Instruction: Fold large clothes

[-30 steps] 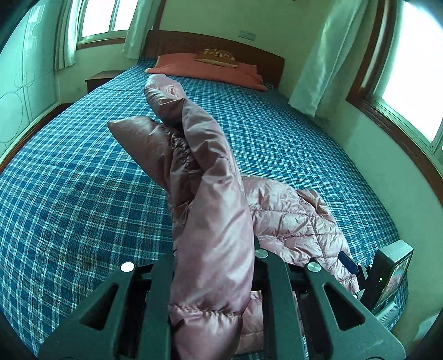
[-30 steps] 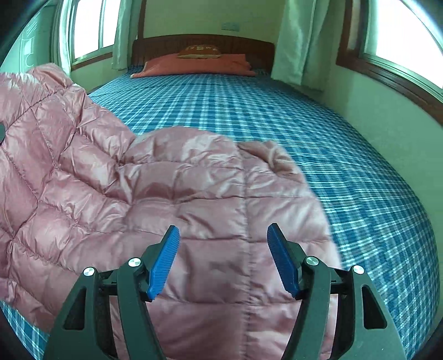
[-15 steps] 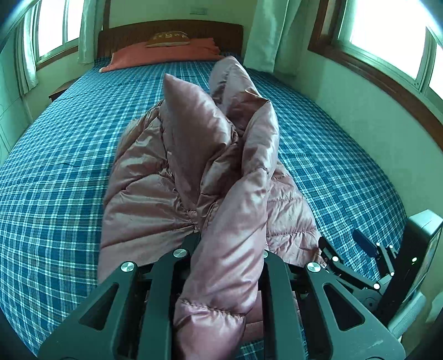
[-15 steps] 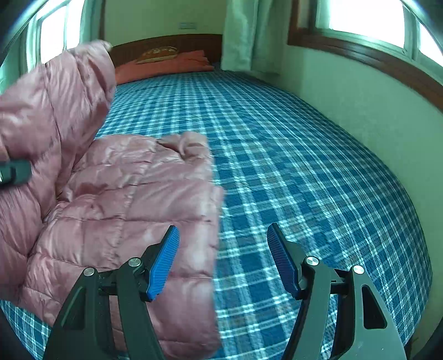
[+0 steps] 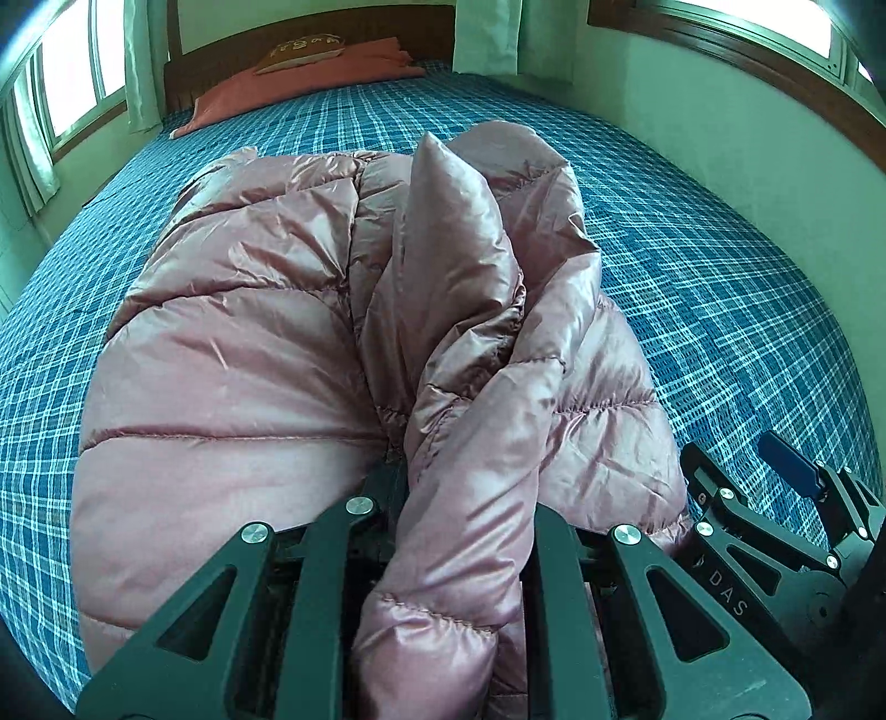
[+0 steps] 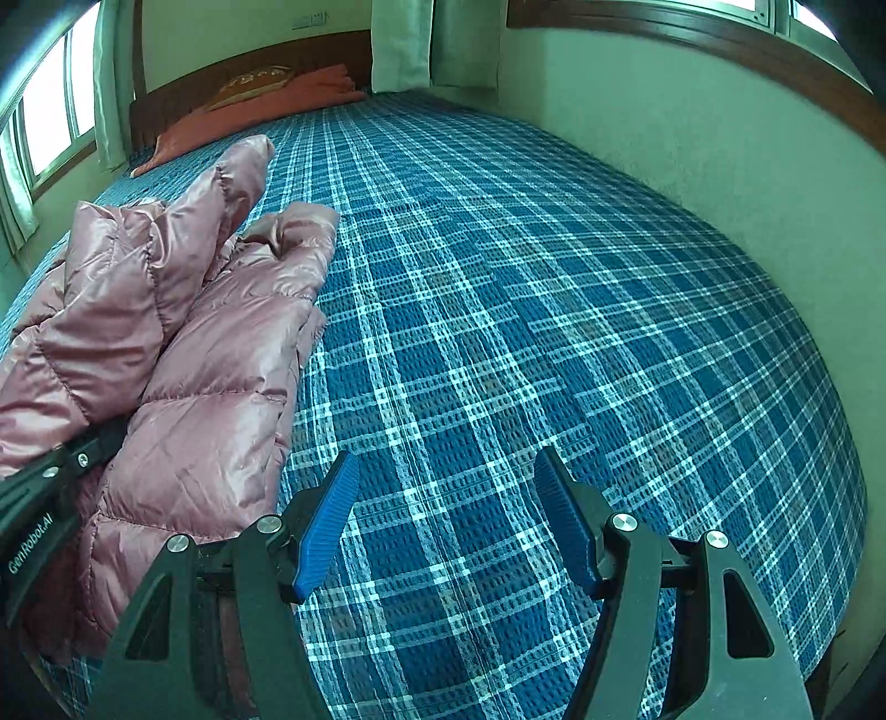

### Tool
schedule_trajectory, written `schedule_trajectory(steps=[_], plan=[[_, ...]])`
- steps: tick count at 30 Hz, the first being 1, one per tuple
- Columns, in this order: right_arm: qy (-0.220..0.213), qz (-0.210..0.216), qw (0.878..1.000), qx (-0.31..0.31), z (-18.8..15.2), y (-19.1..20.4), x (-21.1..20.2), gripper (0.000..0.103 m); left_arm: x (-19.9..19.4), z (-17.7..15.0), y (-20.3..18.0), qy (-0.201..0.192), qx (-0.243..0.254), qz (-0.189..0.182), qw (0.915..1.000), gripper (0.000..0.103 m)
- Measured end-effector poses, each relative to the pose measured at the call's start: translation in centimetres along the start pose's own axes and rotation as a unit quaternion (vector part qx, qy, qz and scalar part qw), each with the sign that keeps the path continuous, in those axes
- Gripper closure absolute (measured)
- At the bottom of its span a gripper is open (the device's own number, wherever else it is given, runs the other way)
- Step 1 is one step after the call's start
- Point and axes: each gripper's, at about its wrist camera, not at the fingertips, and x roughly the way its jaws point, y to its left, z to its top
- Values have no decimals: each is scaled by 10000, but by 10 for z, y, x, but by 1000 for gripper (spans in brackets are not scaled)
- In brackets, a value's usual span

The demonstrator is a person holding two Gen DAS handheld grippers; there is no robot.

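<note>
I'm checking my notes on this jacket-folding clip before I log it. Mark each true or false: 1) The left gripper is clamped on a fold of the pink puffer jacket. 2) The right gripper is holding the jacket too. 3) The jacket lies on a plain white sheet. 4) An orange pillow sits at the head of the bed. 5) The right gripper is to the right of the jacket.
1) True: the left gripper is shut on a fold of the pink puffer jacket.
2) False: the right gripper is open and holds nothing, above the bedspread.
3) False: the bedspread is blue plaid.
4) True: the orange pillow lies by the headboard.
5) True.
</note>
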Motion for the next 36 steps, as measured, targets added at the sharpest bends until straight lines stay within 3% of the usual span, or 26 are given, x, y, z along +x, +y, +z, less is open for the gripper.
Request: schedule_trajectory(steps=[10,18,21,25,31,36], plan=[[-27,-36,10000,9,1,0,-2,38,-7,1,-3,-74,52,26,10000,86],[-200,-57,9998,-6,2,-4,-19,38,-34,4,-7,-214,-23,-133,9997,72],[-270,-73,9996,-28,2,-4,-27,38,-53,3,-4,-373,-173,-396,9984,59],[-363,-125,9992,-132,-4,2,-41,38,-84,-3,2,-630,-216,-631,9958,55],[-460,-251,9978,-409,-14,16,-55,38,-119,-14,42,-932,-531,-672,9920,51],[-470,-329,9969,-536,-20,25,-62,38,-122,-26,93,-975,-1084,-336,9887,51]])
